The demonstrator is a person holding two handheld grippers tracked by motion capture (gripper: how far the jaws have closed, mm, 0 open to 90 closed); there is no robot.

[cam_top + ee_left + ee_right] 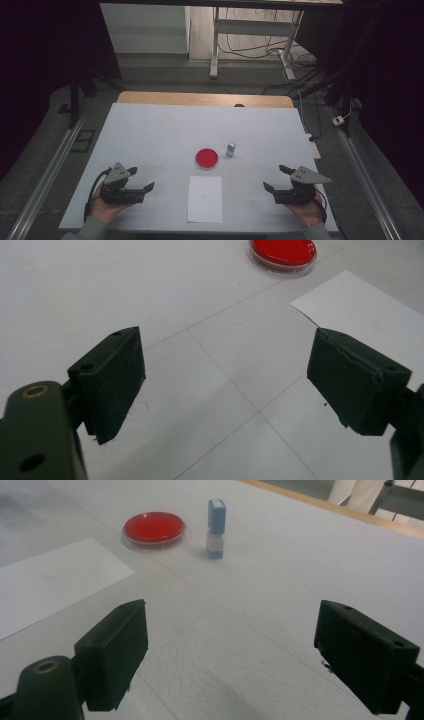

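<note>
A round red dish [206, 158] with a clear rim lies near the middle of the white table [150, 130]. Just right of it stands a small blue-capped vial [230, 149], upright. A white paper sheet [205, 198] lies flat in front of the dish. My left gripper [140, 179] rests at the front left, open and holding nothing; in its own view the open left gripper [225, 385] faces the dish [283, 252] and a corner of the paper [360, 305]. My right gripper [276, 178] rests at the front right, also open; the right gripper [231, 652] looks toward the dish [154, 528] and vial [216, 528].
The table's wooden far edge [205, 99] borders a floor with desk legs [215, 45] and loose cables [300, 65]. Metal rails [50, 165] run along both sides of the table. A power strip [314, 149] lies off the right edge.
</note>
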